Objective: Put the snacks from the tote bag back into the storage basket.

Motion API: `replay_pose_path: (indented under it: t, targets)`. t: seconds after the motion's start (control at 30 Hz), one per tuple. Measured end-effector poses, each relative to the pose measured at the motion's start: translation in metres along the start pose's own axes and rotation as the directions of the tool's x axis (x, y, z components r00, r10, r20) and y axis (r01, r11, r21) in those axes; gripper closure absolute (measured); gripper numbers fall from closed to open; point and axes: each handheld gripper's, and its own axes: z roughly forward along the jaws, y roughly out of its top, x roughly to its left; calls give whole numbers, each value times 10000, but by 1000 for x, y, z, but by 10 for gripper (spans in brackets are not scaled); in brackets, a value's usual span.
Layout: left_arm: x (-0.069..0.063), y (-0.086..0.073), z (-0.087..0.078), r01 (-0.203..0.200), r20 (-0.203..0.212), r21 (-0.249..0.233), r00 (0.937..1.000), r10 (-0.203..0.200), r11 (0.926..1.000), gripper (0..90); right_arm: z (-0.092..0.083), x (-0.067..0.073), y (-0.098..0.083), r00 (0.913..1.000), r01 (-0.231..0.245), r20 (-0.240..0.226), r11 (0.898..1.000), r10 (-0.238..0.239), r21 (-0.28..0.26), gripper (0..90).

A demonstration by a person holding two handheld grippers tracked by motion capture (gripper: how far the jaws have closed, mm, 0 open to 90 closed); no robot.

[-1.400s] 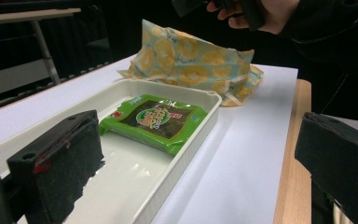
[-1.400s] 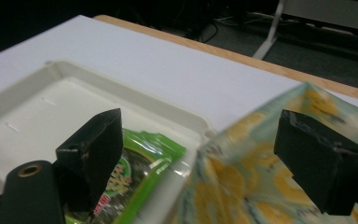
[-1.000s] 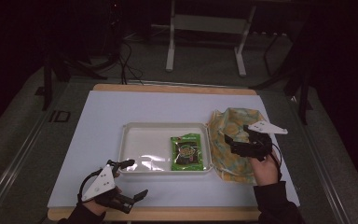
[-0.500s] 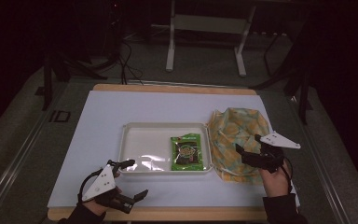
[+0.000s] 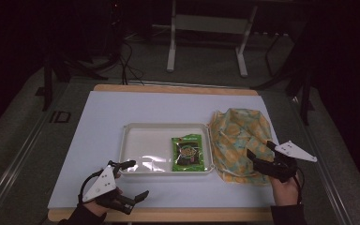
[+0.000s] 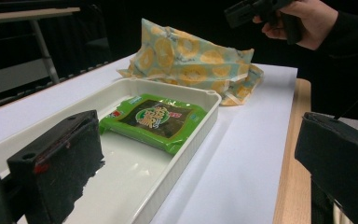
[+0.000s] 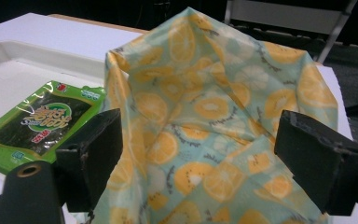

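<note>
Right tongs point(image 5: 261, 157) wide open, empty, hovering over the near edge of the orange-print cloth bag point(image 5: 238, 140). Left tongs point(image 5: 132, 178) also wide open, holding nothing, just in front of the white tray point(image 5: 136, 136) on the tabletop point(image 5: 122, 105). Green snack packet point(image 5: 186, 152) lies flat in the tray, left of the right tongs. Packet lettering too small to read. Bag contents hidden.
</note>
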Motion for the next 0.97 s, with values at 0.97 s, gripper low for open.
replay_pose_path:
  t: [0.97]
  targets:
    - [-1,1,0,-41,151,-16,9999,42,10000,11,-16,-5,-20,9995,213,279,9882,-173,-1519,145]
